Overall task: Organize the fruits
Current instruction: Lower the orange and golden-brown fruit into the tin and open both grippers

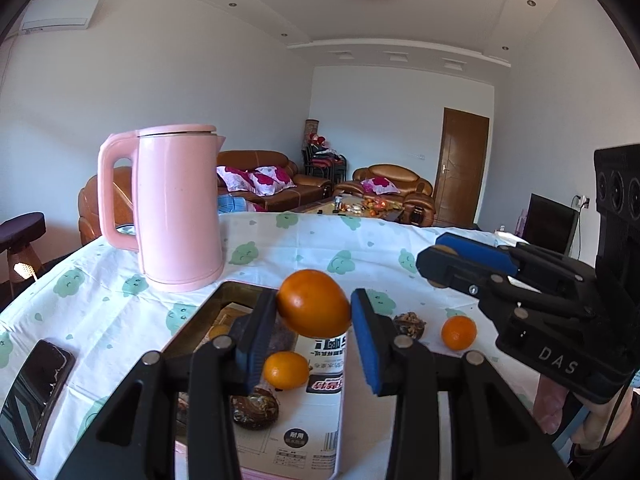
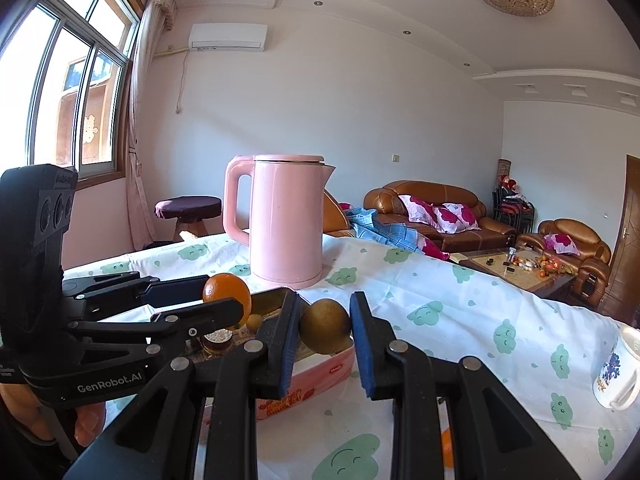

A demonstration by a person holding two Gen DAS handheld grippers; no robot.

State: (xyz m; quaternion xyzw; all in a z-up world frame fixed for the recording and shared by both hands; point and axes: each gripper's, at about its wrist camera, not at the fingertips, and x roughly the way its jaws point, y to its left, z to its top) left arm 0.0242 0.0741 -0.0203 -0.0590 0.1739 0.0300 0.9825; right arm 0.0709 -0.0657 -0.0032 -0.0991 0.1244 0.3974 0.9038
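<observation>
I've got left tongs (image 1: 314, 316) clamping an orange (image 1: 313, 304), right tongs (image 2: 325, 330) clamping a brownish fruit (image 2: 325, 326), both lifted over the tin (image 1: 208, 312) for sorting.

White walls, brown leather sofas (image 2: 424, 208), sunlit window (image 2: 76, 80), wooden door (image 1: 460, 164).

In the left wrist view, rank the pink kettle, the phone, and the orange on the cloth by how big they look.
1. pink kettle
2. phone, partly cut off at the frame edge
3. orange on the cloth
</observation>
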